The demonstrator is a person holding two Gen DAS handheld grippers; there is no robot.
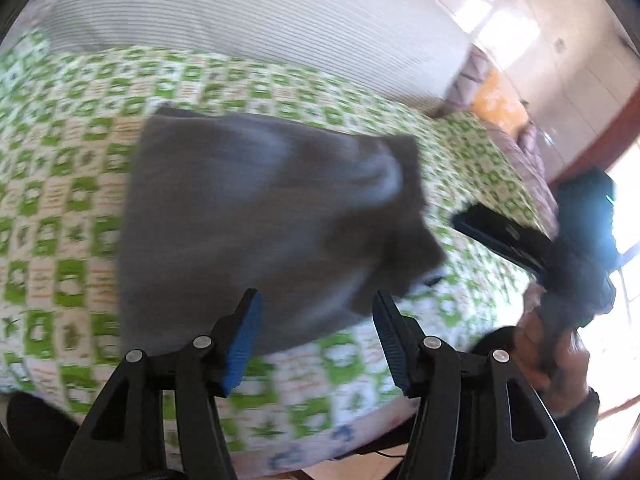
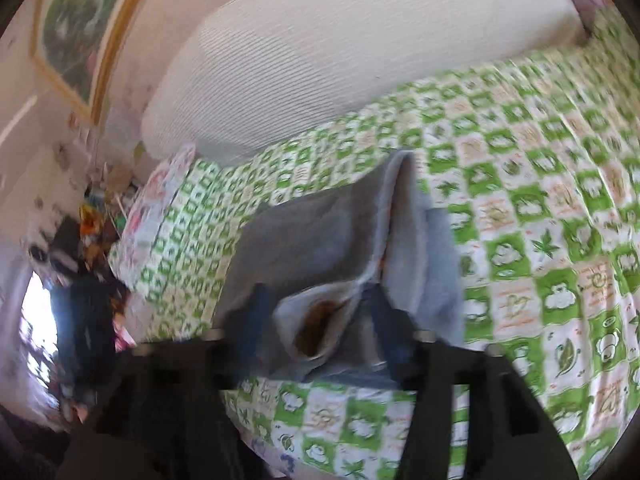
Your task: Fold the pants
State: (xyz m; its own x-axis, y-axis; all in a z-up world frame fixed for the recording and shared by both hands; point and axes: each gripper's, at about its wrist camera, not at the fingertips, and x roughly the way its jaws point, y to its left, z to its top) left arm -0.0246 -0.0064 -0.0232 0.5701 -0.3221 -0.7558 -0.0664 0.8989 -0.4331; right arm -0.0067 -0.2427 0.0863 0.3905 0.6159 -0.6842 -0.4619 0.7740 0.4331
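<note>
We see the grey pants lying folded on the bedspread, long axis toward the pillow; our left gripper and right gripper gape, holding nothing.

Pants on bedspread — pillow behind

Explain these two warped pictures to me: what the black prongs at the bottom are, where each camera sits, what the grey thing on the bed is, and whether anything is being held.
There is no robot: a person carries a two-finger hand tool in each hand, with a wide-angle camera on each looking along its fingers. One picture is from the left gripper, whose blue-padded jaws stand open and empty. The other is from the right gripper, blurred, jaws apart with cloth lying between them. The grey pants, already folded into a bundle, lie on a green-and-white checked bedspread. Neither gripper holds anything.
</note>
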